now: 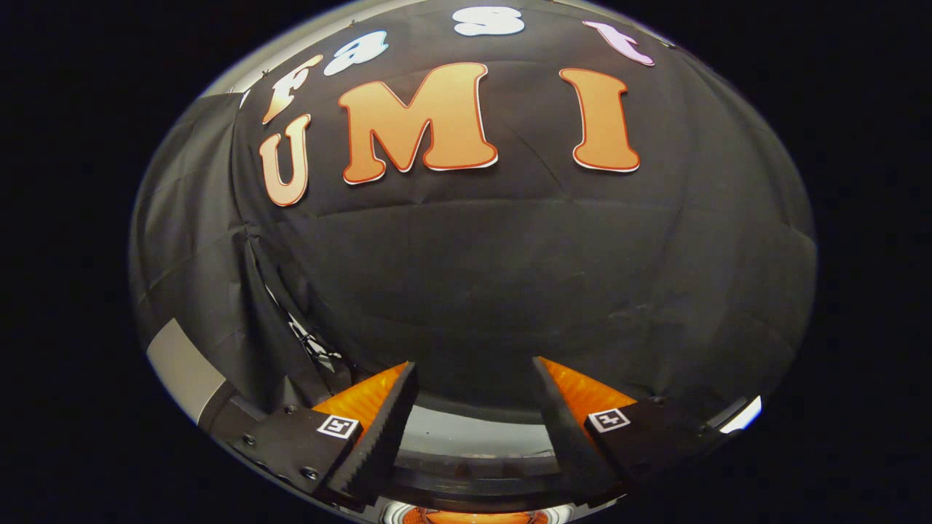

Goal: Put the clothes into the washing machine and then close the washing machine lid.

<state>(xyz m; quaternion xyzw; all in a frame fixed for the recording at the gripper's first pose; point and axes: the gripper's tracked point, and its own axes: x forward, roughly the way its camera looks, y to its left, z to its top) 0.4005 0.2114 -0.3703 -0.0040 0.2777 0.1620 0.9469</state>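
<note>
**Fingers apart before the booth wall**

The gripper (475, 375) points at the black cloth wall (510, 276); its orange-backed fingers (389, 418) stand wide apart, gripping nothing; below and between them lies a pale curved rim (473, 437), perhaps the washing machine; unclear.

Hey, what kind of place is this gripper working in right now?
Probably a staged recording booth, not a home: a black cloth wall hangs ahead of the open gripper, and a pale curved rim, maybe the washing machine's, lies between its fingers.
</note>
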